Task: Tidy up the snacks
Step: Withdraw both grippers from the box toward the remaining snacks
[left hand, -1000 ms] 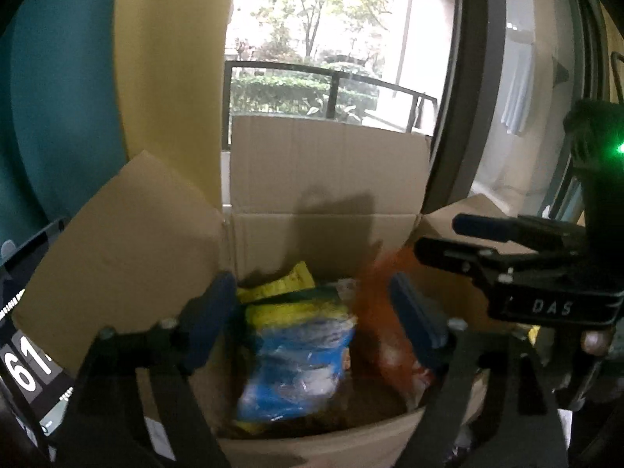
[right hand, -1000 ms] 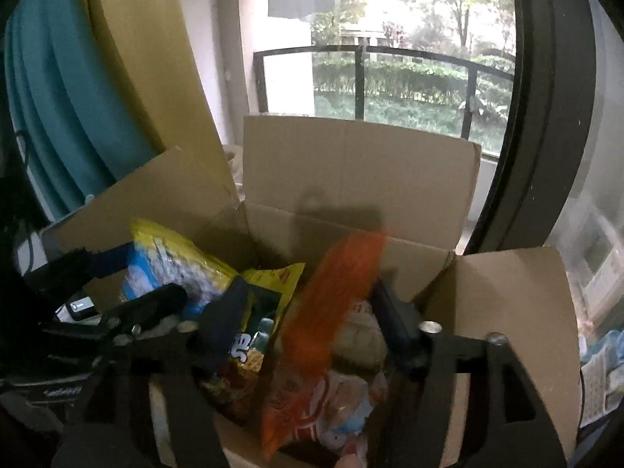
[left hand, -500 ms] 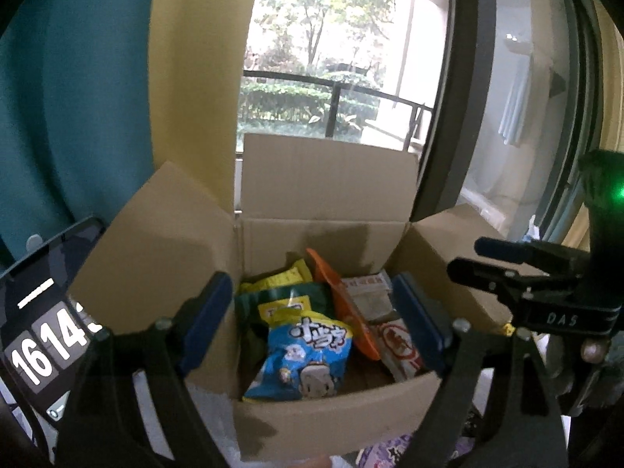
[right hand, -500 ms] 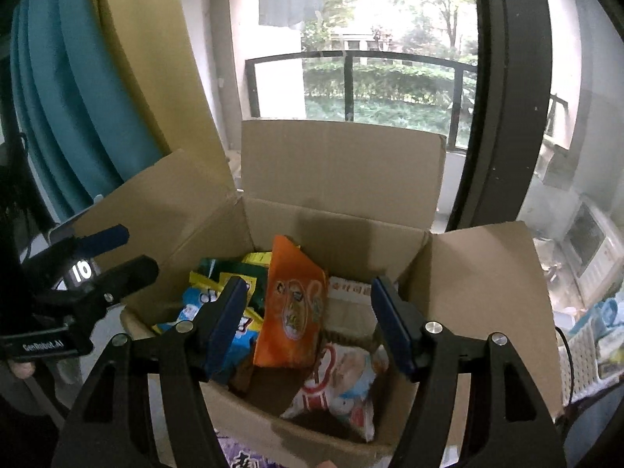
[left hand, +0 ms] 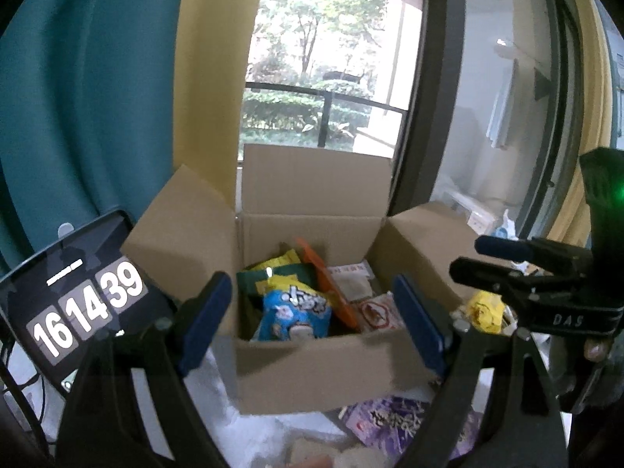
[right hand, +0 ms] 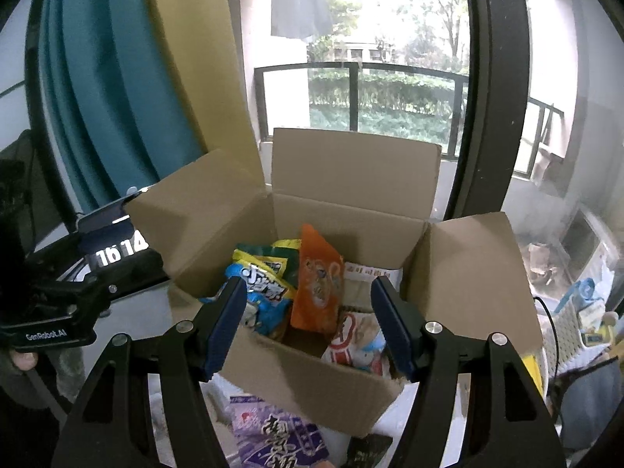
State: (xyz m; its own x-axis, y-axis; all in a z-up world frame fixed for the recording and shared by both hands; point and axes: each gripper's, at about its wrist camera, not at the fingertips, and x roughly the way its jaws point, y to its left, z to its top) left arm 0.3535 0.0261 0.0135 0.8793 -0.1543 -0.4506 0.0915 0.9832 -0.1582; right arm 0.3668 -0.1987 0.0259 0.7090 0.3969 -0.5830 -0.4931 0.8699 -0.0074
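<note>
An open cardboard box (left hand: pixel 312 366) (right hand: pixel 323 386) holds several snack bags: a blue bag (left hand: pixel 292 316) (right hand: pixel 261 296), an upright orange bag (right hand: pixel 318 284) (left hand: pixel 325 280), a green and yellow bag (left hand: pixel 273 273) and white and red packs (right hand: pixel 355 343). My left gripper (left hand: pixel 312 319) is open and empty, held back in front of the box. My right gripper (right hand: pixel 312 319) is open and empty, also in front of the box. A purple snack bag (right hand: pixel 273 433) (left hand: pixel 394 421) lies on the table before the box.
A tablet with a clock display (left hand: pixel 78 304) stands left of the box. A yellow bag (left hand: pixel 487 312) lies to the right of the box. A white basket (right hand: pixel 577 327) sits at far right. Curtains and a window are behind.
Both grippers have pulled back and up from the box. The blue bag and the orange bag, held over the box a second ago, now rest inside it.
</note>
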